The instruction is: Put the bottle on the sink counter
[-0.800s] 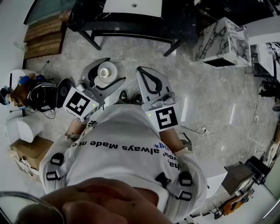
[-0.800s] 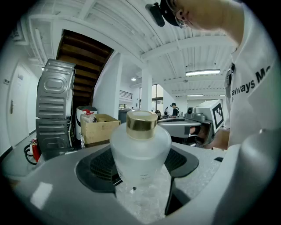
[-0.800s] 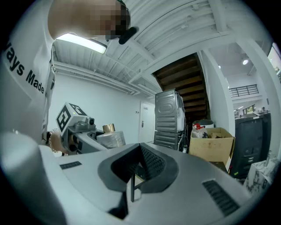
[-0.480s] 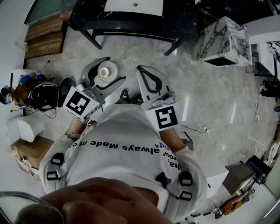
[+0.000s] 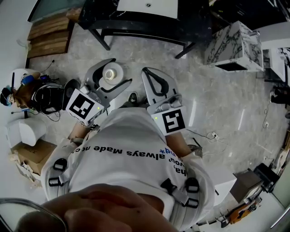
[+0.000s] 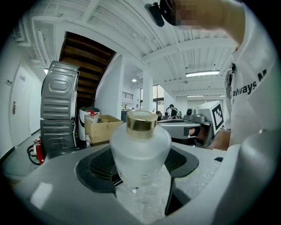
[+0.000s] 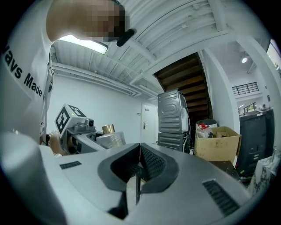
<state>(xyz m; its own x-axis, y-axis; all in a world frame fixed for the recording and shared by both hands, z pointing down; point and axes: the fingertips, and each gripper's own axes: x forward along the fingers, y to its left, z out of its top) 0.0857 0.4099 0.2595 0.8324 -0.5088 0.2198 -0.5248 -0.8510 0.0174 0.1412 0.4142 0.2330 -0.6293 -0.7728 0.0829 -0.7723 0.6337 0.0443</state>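
While the person stands on the pale marble floor (image 5: 217, 104), both grippers are held out in front of the chest, side by side. The left gripper (image 6: 140, 163) has its jaws spread wide and pressed against the round body of the bottle (image 6: 139, 151), one dark pad on each side. The bottle is frosted glass with a gold cap (image 6: 142, 122), and it sits upright in the grip, cap upward. From above it shows as a pale disc between the left jaws, over the floor and just ahead of the person's shoes. The right gripper (image 7: 138, 165) has its fingers closed together, pad against pad, with nothing between them. It is near the left one but does not touch it or the bottle. A dark counter (image 5: 113, 18) with a white basin (image 5: 145, 7) stands ahead of the person, well apart from the bottle. A cardboard box (image 6: 102, 127) sits farther off in the room.
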